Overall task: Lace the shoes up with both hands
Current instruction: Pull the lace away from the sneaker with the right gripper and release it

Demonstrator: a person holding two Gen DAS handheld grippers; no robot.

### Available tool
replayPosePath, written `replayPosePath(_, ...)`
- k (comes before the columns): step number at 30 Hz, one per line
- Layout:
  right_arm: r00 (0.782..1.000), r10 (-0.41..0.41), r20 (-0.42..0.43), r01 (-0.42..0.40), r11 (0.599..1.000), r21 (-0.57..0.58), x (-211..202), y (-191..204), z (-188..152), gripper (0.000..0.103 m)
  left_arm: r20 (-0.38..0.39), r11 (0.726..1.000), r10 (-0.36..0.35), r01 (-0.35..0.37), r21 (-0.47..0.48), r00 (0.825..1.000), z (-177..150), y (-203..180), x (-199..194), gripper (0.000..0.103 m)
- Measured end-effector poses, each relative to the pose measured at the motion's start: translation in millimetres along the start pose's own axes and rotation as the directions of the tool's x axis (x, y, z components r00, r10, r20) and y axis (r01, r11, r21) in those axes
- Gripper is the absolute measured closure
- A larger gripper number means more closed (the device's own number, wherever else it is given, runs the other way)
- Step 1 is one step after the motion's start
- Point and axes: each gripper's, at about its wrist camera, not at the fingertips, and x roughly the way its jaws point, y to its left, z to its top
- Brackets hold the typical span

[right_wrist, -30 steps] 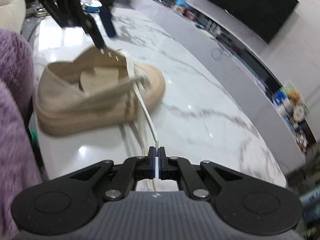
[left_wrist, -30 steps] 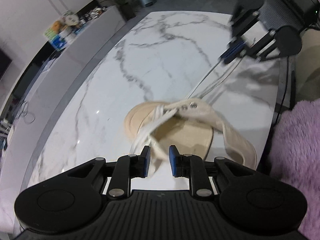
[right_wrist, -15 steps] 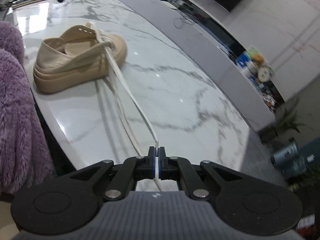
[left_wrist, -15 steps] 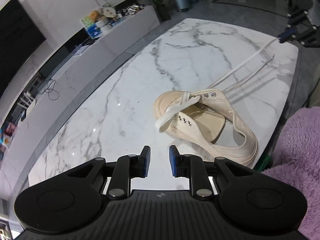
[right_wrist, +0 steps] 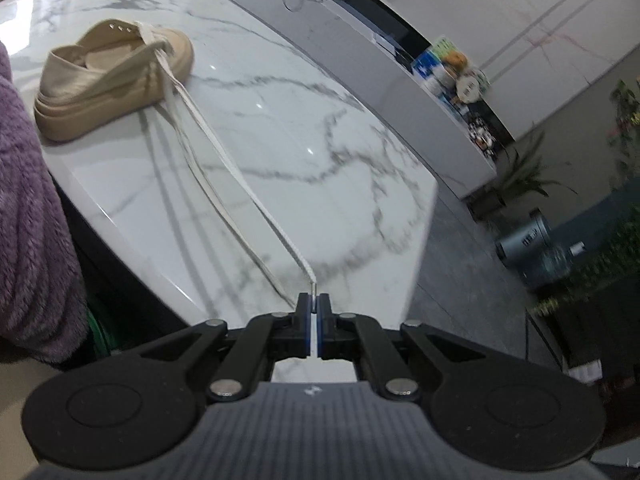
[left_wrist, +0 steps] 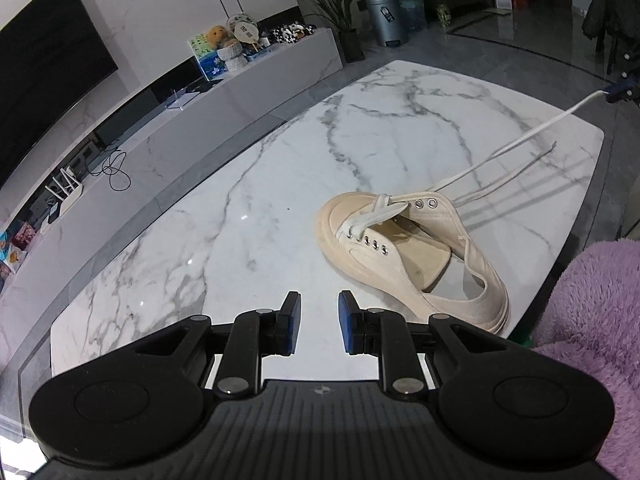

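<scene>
Beige shoe (left_wrist: pixel 412 256) lies on the marble bench (left_wrist: pixel 240 208), near the edge beside a purple fleece sleeve (left_wrist: pixel 596 312); toe points away from that edge. Eyelets along both flaps are visible, only the ones nearest the toe threaded.

Right tool (right_wrist: pixel 314 304): jaws pressed together on the tip of the white lace (right_wrist: pixel 224 160). The lace runs in a straight, raised line from the shoe's front eyelets across the bench to the pads (a second strand lies slack on the marble alongside it). This tool sits past the bench corner, well apart from the shoe.

Left tool (left_wrist: pixel 319 312): jaws partly apart, a clear gap between the blue pads, nothing in them. It hangs over the bench just beside the shoe's heel end, not touching it.

Right-wrist view slightly blurred at the room edges.
</scene>
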Motion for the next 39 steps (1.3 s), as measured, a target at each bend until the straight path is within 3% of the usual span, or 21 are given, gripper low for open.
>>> replayPosePath(9, 0.996, -0.036, -0.086, 0.041, 0.998, 0.053, 6, -15, -21, 0.1, 0.002, 1.0, -0.002, 0.002, -0.02, 1.0, -2, 4, 5, 0.085)
replayPosePath(21, 0.989, 0.106, -0.101, -0.095, 0.989, 0.111, 62, 9, -15, 0.1, 0.001, 1.0, -0.031, 0.031, 0.004, 1.0, 6, -2, 28, 0.085)
replayPosePath(27, 0.975, 0.174, -0.138, -0.155, 0.978, 0.137, 95, 13, -8, 0.1, -0.003, 0.999, -0.05, 0.05, 0.002, 0.999, 10, -3, 42, 0.085)
replayPosePath(31, 0.967, 0.197, -0.162, -0.17, 0.971, 0.167, 115, 11, -8, 0.098, -0.006, 0.998, -0.057, 0.057, 0.007, 0.998, 12, -5, 50, 0.084)
replayPosePath(39, 0.955, 0.236, -0.18, -0.164, 0.924, 0.345, 133, -17, -12, 0.096, 0.008, 0.998, -0.055, 0.055, 0.004, 0.998, 18, -6, 61, 0.084)
